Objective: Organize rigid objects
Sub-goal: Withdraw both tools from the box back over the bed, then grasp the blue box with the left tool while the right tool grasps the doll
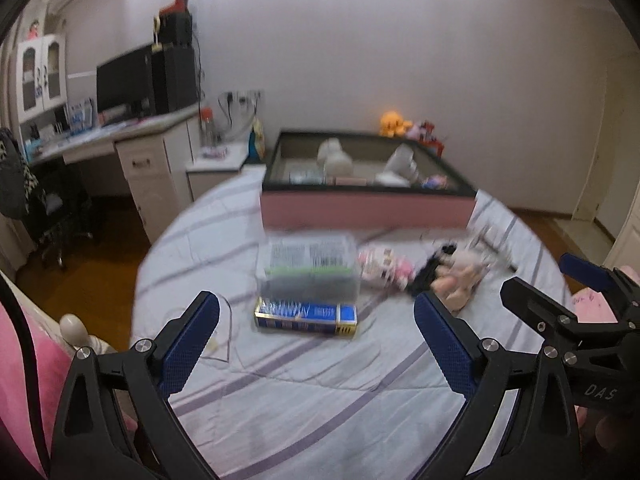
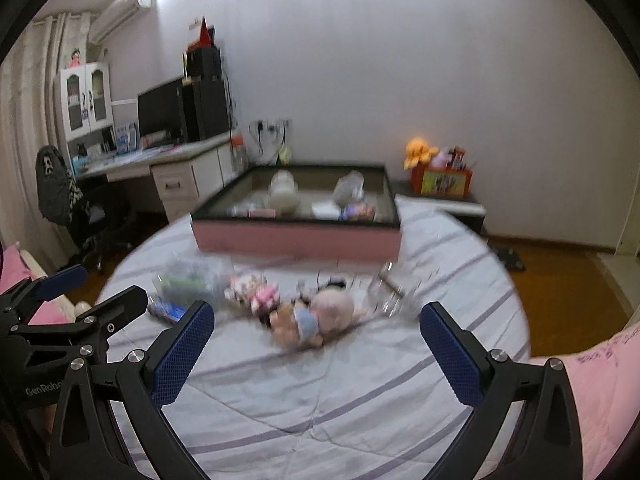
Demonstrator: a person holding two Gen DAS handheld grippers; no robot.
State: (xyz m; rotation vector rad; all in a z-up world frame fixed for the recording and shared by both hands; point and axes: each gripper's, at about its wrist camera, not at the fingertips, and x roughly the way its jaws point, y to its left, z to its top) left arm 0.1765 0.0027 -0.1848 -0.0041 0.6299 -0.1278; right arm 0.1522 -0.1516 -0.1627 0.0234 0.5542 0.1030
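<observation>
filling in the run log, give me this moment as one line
left gripper open, empty, facing clear box and blue pack | right gripper open, empty, facing plush toys | pink bin behind | all on bed

Soft striped cloth bedsheet under hard objects.
Clear glossy plastic box; gripper pads textured blue, matt black frames.
</observation>
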